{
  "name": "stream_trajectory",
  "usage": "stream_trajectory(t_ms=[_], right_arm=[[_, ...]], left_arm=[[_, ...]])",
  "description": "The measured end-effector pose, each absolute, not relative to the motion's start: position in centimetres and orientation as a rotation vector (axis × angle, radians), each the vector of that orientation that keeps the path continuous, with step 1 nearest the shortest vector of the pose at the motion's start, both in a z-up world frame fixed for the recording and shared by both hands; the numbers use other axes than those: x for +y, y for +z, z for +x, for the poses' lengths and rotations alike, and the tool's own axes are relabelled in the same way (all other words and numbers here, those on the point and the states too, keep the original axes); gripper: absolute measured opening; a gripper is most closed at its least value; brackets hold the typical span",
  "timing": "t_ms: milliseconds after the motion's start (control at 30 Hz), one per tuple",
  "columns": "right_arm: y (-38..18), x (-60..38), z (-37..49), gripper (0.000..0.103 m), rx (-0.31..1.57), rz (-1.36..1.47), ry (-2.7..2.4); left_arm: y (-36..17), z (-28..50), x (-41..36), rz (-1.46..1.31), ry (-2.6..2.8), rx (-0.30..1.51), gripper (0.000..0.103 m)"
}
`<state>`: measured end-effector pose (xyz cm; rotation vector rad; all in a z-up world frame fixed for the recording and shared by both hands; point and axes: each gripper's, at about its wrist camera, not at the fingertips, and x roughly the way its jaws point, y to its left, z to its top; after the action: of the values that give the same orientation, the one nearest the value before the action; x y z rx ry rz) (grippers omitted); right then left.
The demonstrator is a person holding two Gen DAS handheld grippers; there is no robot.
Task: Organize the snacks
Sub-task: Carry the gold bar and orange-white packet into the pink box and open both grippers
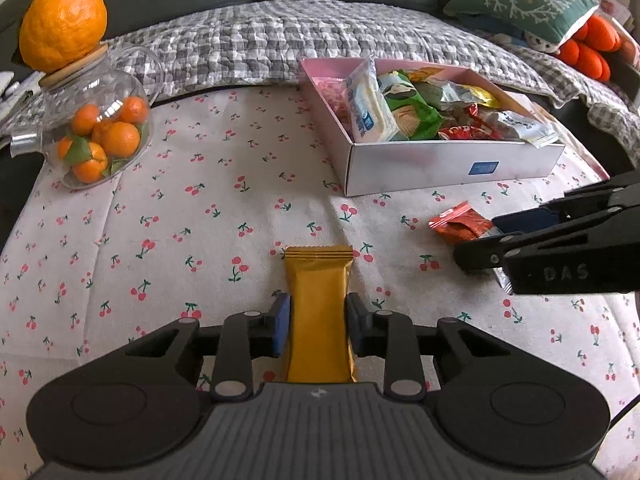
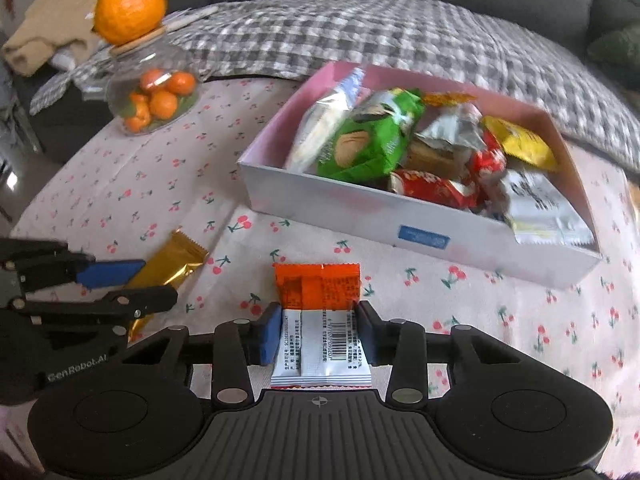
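A gold snack bar (image 1: 319,300) lies lengthwise on the cherry-print cloth, and my left gripper (image 1: 318,308) is shut on its sides. In the right wrist view the same gold snack bar (image 2: 176,256) sits between the left gripper's (image 2: 156,282) blue pad and black finger. My right gripper (image 2: 318,312) is shut on an orange-and-white snack packet (image 2: 320,284), barcode side up, resting on the cloth. The left wrist view shows that packet (image 1: 460,224) in the right gripper (image 1: 478,240) at the right edge. A pink-lined white box (image 2: 340,212) behind both holds several snack packs.
A glass jar of mandarins (image 1: 100,132) stands at the far left with a large orange (image 1: 64,32) on its lid. A grey checked blanket (image 1: 260,48) and a green cushion (image 1: 520,4) lie beyond the box (image 1: 440,168).
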<state>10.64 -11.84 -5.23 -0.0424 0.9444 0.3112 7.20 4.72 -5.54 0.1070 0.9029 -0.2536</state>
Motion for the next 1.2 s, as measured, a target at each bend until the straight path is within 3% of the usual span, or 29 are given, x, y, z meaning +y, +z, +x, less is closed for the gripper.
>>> stream_trajectory(t_ms=[533,1200], right_arm=[[-2.2,-18.2,9.1,0.039,1.009,0.27,0.203],[0.6,-26.0,11.7,0.039,0.752,0.677,0.036]], left_arm=[[-2.9,7.1,4.6,-0.031,-0.261,0.892,0.026],[1.5,10.6,0.8,-0.119,-0.294,0.804,0.027]])
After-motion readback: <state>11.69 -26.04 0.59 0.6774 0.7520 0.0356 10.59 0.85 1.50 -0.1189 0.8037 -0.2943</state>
